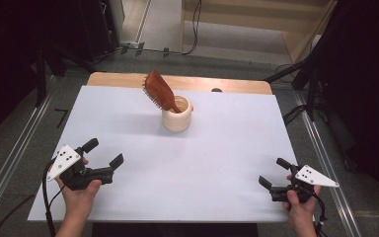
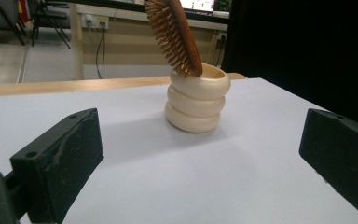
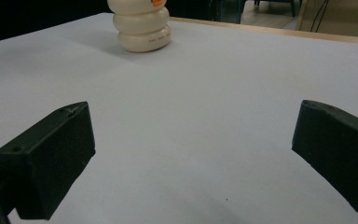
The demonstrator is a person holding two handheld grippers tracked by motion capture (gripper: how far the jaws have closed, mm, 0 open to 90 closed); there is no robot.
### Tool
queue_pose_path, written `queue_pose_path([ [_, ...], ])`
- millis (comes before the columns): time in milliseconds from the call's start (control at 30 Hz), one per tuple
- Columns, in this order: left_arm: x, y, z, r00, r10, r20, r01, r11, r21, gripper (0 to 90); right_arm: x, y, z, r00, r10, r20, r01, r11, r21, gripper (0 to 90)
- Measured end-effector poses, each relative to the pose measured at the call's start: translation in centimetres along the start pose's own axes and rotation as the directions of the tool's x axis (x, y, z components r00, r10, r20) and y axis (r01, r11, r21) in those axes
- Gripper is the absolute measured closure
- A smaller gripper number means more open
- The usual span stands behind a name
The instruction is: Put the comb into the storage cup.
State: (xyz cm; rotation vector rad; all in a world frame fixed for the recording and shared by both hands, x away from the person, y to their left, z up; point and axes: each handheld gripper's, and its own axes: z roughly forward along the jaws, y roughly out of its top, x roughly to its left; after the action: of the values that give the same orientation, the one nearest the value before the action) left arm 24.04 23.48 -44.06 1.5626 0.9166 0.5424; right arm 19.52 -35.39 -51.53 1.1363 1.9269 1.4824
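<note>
In the high view, a brown wooden paddle hairbrush [image 1: 160, 92] is leaning handle-down in a cream ribbed ceramic holder [image 1: 176, 118] mid-table, well apart from both grippers, left [image 1: 103, 158] and right [image 1: 271, 173], jaws spread, holding nothing.

In the left gripper view, the brush [image 2: 173, 33] is overhanging the holder [image 2: 197, 99]; a sideways nudge is likely tipping it.

In the right gripper view, the holder [image 3: 141, 29] is standing far off.

The hairbrush [image 2: 175, 35] handle is hidden inside the cream ringed holder [image 2: 196, 99], and the brush head's top is cut off at twelve o'clock. In the right gripper view the holder's upper part is cut off; the small print on it is unreadable.
</note>
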Motion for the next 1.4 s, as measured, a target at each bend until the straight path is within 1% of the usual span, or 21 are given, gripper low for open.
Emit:
queue_pose_path([
  [167,0.4,-0.5,-0.7,0.9997,-0.022,-0.007,0.021,0.9997,-0.008,0.0,0.1,0.0,0.0,1.0,0.0,0.001,0.0,1.0,0.004,0.0],
  [233,0.5,-0.7,-1.0,0.9996,-0.023,-0.015,0.023,0.9997,0.0,0.0,0.1,0.0,0.0,1.0,0.0,0.002,0.0,1.0,0.003,0.0],
  [333,0.7,-1.0,-1.5,0.9995,-0.027,-0.016,0.027,0.9996,0.002,0.0,0.0,0.0,0.0,1.0,-0.001,0.002,0.001,1.0,0.0,0.0],
  [367,0.8,-1.1,-1.7,0.9996,-0.022,-0.02,0.022,0.9997,0.007,0.0,0.0,0.0,0.0,1.0,0.001,0.003,-0.001,1.0,0.0,0.0],
  [600,1.4,-1.9,-2.9,0.9985,-0.043,-0.035,0.043,0.999,0.005,0.0,0.1,0.0,0.0,1.0,0.003,0.005,-0.003,1.0,0.004,0.0],
  [733,1.8,-2.3,-3.5,0.9973,-0.05,-0.054,0.051,0.9987,0.008,0.0,0.1,0.0,0.0,1.0,0.004,0.007,-0.004,1.0,0.003,0.0],
  [833,2.0,-2.6,-3.9,0.9976,-0.033,-0.061,0.035,0.999,0.026,0.0,0.0,0.0,0.1,1.0,0.005,0.009,-0.005,1.0,0.004,0.0],
  [900,2.3,-2.8,-4.1,0.9976,-0.03,-0.063,0.032,0.9989,0.034,0.0,0.0,0.0,0.1,1.0,0.003,0.008,-0.003,1.0,0.004,0.0],
  [1033,2.7,-3.1,-4.4,0.9969,-0.038,-0.068,0.041,0.9985,0.037,0.0,0.0,0.0,0.1,1.0,0.002,0.009,-0.002,1.0,0.005,0.0],
  [1100,2.9,-3.4,-4.4,0.9972,-0.026,-0.071,0.029,0.9984,0.048,0.0,0.0,0.0,0.1,0.9999,0.003,0.01,-0.003,1.0,0.004,0.0],
  [1200,3.3,-3.7,-4.3,0.9965,-0.021,-0.081,0.027,0.9976,0.063,0.0,0.0,0.0,0.1,1.0,0.002,0.009,-0.002,1.0,0.006,0.0],
  [1267,3.5,-3.9,-4.4,0.9958,-0.002,-0.091,0.008,0.9974,0.072,0.0,0.0,0.0,0.1,1.0,0.001,0.009,-0.001,1.0,0.006,0.0],
  [1367,3.8,-4.0,-4.3,0.9931,0.047,-0.107,-0.038,0.9957,0.085,0.0,0.0,0.0,0.2,1.0,-0.004,0.004,0.004,1.0,0.008,0.0],
  [1400,4.0,-4.1,-4.4,0.993,0.048,-0.108,-0.039,0.9954,0.088,0.0,0.0,0.0,0.2,1.0,-0.003,0.003,0.003,1.0,0.009,0.0],
])
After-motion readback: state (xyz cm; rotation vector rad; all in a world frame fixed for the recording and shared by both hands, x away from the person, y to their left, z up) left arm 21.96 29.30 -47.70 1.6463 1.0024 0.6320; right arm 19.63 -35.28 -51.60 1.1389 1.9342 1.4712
